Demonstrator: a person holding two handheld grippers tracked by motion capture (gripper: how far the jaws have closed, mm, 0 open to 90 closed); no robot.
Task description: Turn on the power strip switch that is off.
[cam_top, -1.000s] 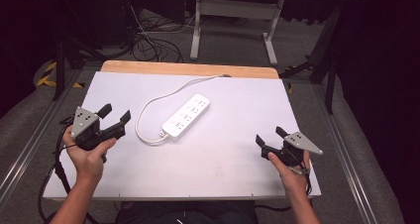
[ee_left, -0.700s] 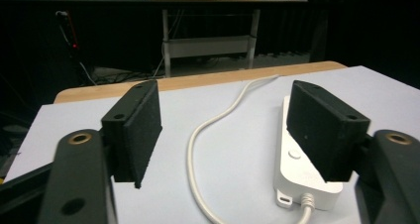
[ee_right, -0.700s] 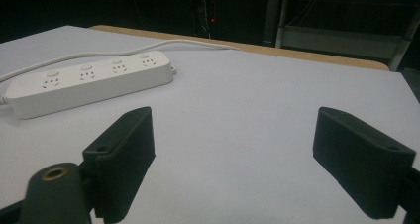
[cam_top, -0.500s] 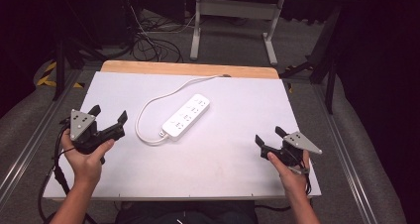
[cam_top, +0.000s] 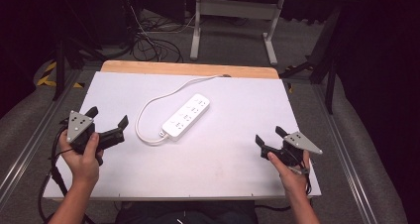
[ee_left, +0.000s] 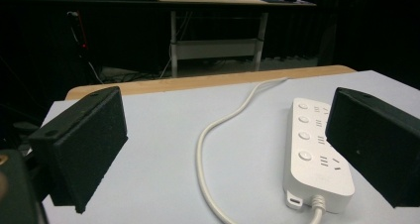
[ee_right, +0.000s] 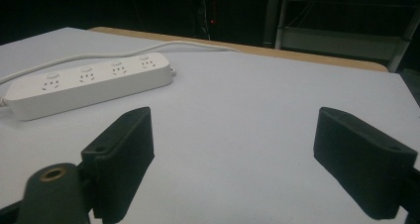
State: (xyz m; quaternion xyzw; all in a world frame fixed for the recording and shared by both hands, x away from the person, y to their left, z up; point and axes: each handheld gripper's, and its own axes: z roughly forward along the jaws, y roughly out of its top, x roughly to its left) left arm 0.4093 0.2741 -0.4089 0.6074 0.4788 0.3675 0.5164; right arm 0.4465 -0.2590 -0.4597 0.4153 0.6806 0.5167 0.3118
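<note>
Power strip point(cam_top: 186, 116), white, lies at the middle of the white table top point(cam_top: 237, 159), set on a slant, with four socket groups along its face, each with a round button (no brand or writing can be read on it). Its white cord point(cam_top: 148, 107) leaves the near end, loops round to the left and runs away over the wooden far edge point(cam_top: 188, 69) of the table. No containers stand on the table. Left gripper point(cam_top: 106, 122) is held above the left side of the table, released, its jaws spread wide and holding nothing; in the left gripper view the strip lies ahead between them. Right gripper point(cam_top: 268, 136) is held over the near right part of the table, likewise spread apart and empty, well apart from the strip
</note>
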